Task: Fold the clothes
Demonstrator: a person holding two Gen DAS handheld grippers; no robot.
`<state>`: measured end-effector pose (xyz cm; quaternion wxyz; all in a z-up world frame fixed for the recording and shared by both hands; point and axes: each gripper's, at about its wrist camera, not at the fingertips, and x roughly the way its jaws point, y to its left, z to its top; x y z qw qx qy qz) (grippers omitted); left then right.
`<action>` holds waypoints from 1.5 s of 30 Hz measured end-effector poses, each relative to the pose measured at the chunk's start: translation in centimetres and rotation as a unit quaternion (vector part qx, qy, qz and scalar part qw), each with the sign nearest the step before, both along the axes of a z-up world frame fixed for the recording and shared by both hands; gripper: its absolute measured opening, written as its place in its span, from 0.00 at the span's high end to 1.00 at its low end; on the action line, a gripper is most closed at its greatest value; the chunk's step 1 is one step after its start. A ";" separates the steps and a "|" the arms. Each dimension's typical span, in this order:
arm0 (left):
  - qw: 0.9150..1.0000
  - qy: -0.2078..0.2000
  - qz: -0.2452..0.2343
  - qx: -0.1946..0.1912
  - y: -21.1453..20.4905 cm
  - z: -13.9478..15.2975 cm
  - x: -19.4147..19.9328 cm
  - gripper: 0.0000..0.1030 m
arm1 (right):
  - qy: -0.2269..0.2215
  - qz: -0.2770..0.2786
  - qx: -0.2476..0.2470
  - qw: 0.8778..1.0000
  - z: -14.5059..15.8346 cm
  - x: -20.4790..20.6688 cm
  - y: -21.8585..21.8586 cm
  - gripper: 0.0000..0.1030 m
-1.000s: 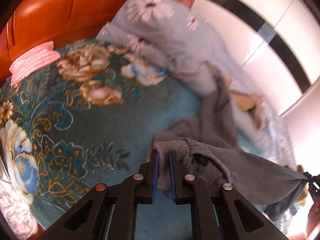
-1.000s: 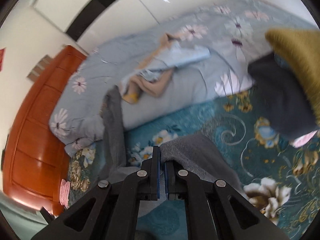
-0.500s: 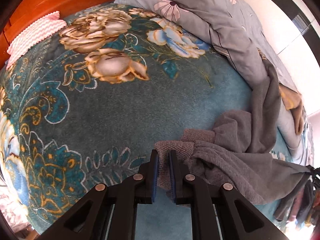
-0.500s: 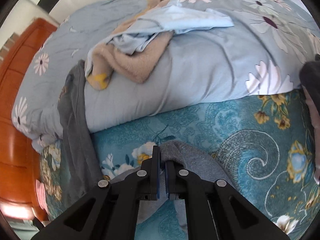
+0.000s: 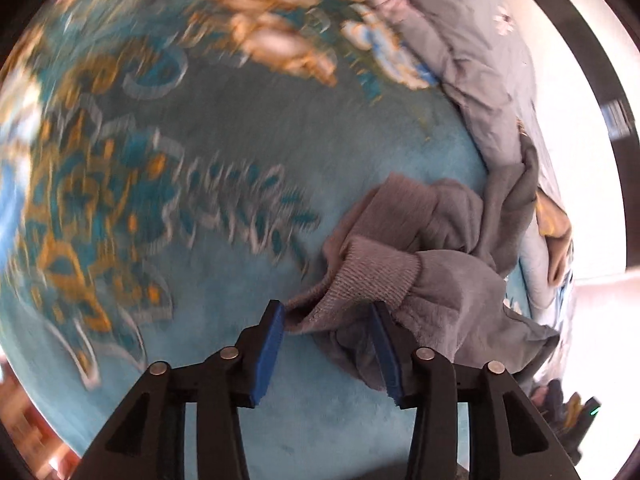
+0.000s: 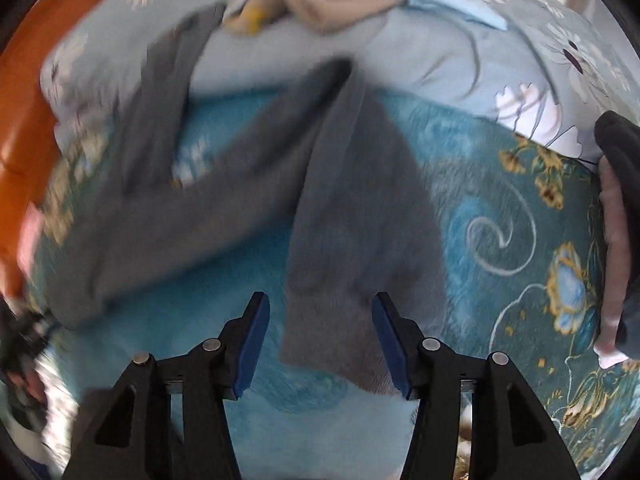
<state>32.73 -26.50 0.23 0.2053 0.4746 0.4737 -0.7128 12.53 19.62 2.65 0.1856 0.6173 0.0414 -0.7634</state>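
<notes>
Both claws, left claw [image 5: 328, 320] and right claw [image 6: 320, 312], gape wide, gripping nothing. Grey garment [image 6: 352, 208] sprawls toward twelve o'clock on the bed [image 6: 500, 216], crumpled; folding looks barely begun.

garment [image 5: 436, 280]: grey fleece, soft matt nap; ribbed knit cuff between left tool [image 5: 330, 344] pads
blanket [image 5: 224, 280]: plush teal, matt, under both tools
right tool [image 6: 320, 340]: matt black plastic, blue rubbery pads, metal rivets

Left hand-held gripper [image 5: 328, 334] jaws spread wide, right hand-held gripper [image 6: 320, 330] jaws likewise apart
</notes>
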 end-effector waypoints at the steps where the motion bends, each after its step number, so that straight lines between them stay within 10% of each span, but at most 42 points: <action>1: 1.000 0.000 0.006 0.008 0.2 -0.3 0.1 0.50 | -0.001 0.005 0.010 1.000 -0.9 0.5 -0.5 0.47; 7: 1.000 0.003 0.020 0.020 0.6 -0.1 0.2 0.47 | -0.022 -0.023 0.041 0.999 -3.9 0.5 -1.4 0.47; 12: 0.999 0.015 0.027 0.031 0.8 0.3 0.6 0.45 | -0.043 -0.061 0.015 0.997 -2.5 -0.8 0.9 0.90; 21: 0.998 0.050 -0.012 0.043 1.5 0.6 0.1 0.39 | 0.057 -0.125 -0.075 0.988 10.6 -9.3 10.5 0.93; 27: 0.999 0.022 -0.014 0.037 2.5 -0.8 -0.7 0.39 | 0.089 -0.149 -0.018 0.985 12.2 -17.9 11.1 0.93; 34: 1.000 0.009 0.003 0.025 2.4 -0.9 -1.5 0.39 | 0.075 -0.197 -0.008 0.978 6.6 -21.5 11.4 0.91; 38: 1.000 0.011 0.000 0.017 2.4 -0.6 -1.8 0.38 | 0.127 -0.193 -0.046 0.972 7.6 -19.7 11.8 0.56; 42: 1.000 0.010 0.005 0.022 2.3 -1.6 -1.5 0.35 | 0.162 -0.188 -0.073 0.966 8.5 -15.7 12.8 0.56; 45: 0.999 0.013 0.013 0.030 2.3 -2.1 -1.8 0.35 | 0.095 -0.195 -0.083 0.973 4.4 -14.2 13.1 0.56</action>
